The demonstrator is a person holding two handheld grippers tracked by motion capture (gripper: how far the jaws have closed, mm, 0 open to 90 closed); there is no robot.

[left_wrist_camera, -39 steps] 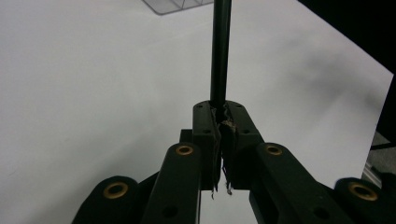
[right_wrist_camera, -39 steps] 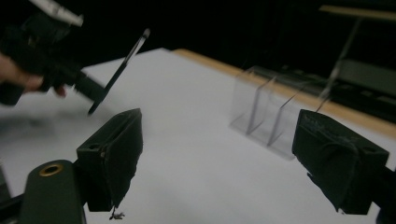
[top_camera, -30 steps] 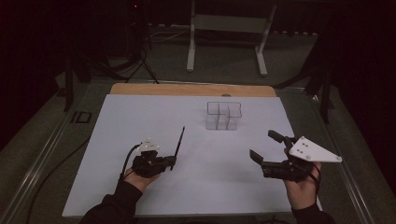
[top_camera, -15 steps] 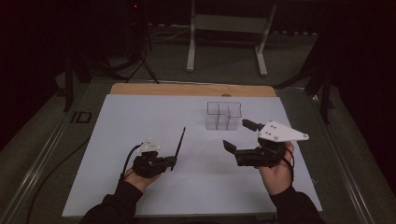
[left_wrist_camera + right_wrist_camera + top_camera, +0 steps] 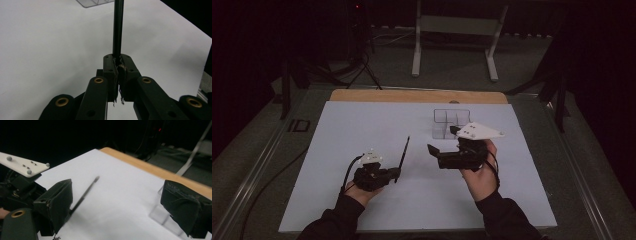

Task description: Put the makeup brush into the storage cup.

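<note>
A thin black rod slants up and away over the white sheet, and my left gripper is shut on its near end. In the left gripper view the jaws pinch the rod, which points off toward a clear plastic box. My right gripper hovers open just right of the rod, in front of the clear box, with nothing between its jaws. Seen from the right gripper, the rod lies between the wide jaws and farther off, and the left gripper is at the left.
The white sheet covers most of the table; a wooden strip runs along its far edge. A white stand and dark tripod legs are on the floor beyond. A small dark object lies left of the sheet.
My right gripper has moved left across the sheet from the right side to just in front of the clear box. The left gripper and its rod have stayed put.
</note>
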